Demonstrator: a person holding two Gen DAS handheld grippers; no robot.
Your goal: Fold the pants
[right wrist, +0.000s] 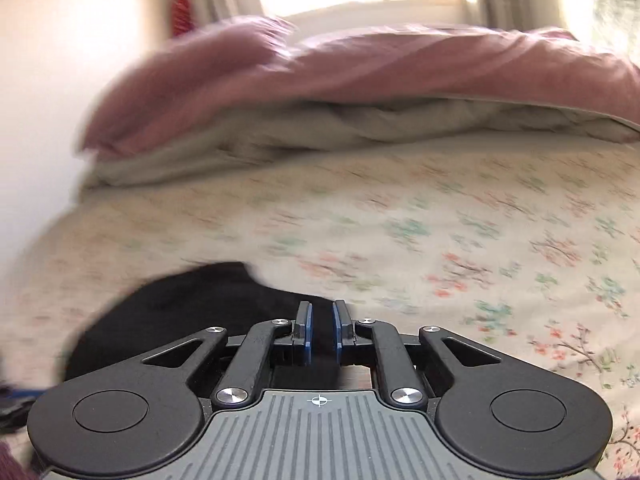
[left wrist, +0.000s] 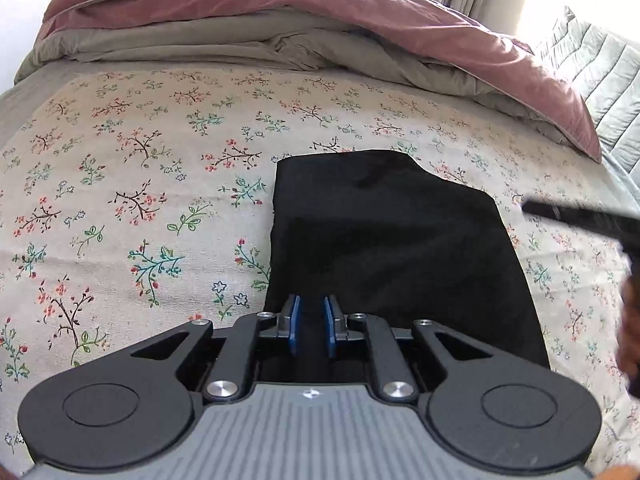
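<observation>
Pants (left wrist: 392, 248), black and soft, lie folded into a flat oblong on the floral bedsheet (left wrist: 140, 184), and we see straight edges all round (one far corner stepped). Our left gripper (left wrist: 311, 326) hovers over the near edge, fingers apart, gripping nothing. Our right gripper (right wrist: 321, 330) shows a narrow gap, empty. Open sheet lies left and beyond.

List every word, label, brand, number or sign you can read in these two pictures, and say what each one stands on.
No readable words, brands or numbers in either view.
Left gripper: a small white emblem on its grey ribbed body, too small to read; no letters.
Right gripper: a small white crosshair mark on its grey body; a symbol, not text.
Black pants: no label or tag shows.
Floral bedsheet: printed flowers only.
</observation>
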